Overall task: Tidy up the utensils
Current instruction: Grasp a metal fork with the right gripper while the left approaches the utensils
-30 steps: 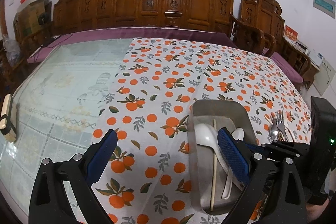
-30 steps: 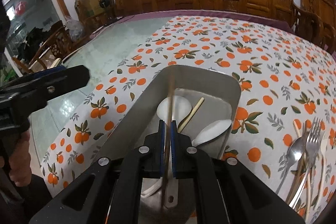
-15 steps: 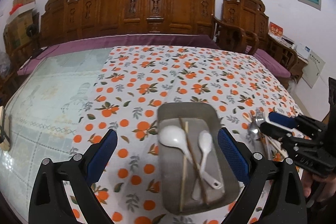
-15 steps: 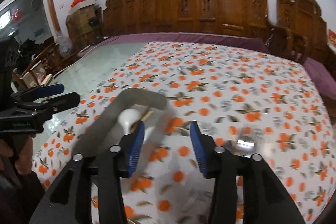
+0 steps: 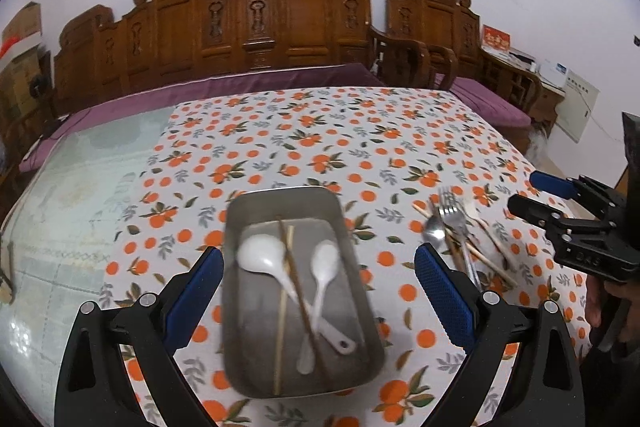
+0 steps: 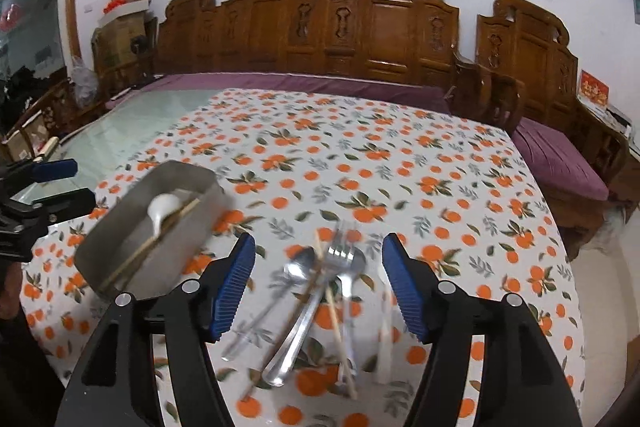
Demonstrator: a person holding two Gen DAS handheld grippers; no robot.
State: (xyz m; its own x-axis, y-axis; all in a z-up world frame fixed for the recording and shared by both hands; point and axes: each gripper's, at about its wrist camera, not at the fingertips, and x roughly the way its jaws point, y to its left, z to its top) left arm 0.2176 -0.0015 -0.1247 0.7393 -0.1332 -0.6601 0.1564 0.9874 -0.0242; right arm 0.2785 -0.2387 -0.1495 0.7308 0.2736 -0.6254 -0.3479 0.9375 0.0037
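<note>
A metal tray [image 5: 288,193] on the orange-print tablecloth holds two white spoons [image 5: 260,257] and two chopsticks [image 5: 298,287]. My left gripper [image 5: 318,263] hovers open over it, one finger on each side, touching nothing. Right of the tray lies a loose pile [image 5: 452,227] of metal spoons, a fork and chopsticks. My right gripper [image 6: 319,247] hangs above that pile [image 6: 320,287]. Its jaws are opening and nothing is between the pads. The right wrist view shows the tray [image 6: 192,227] at the left, with the left gripper [image 6: 78,183] beyond it.
A carved wooden bench [image 6: 360,35] with a purple cushion [image 6: 280,83] runs along the table's far side. The left part of the table is bare glass [image 5: 80,187]. The table's right edge [image 5: 560,187] is close to the pile. Cardboard boxes [image 6: 128,11] stand far left.
My right gripper has let go of the dark chopstick, which now lies in the tray, opened, and swung right over the pile. The left gripper has shifted so the tray sits between its fingers.
</note>
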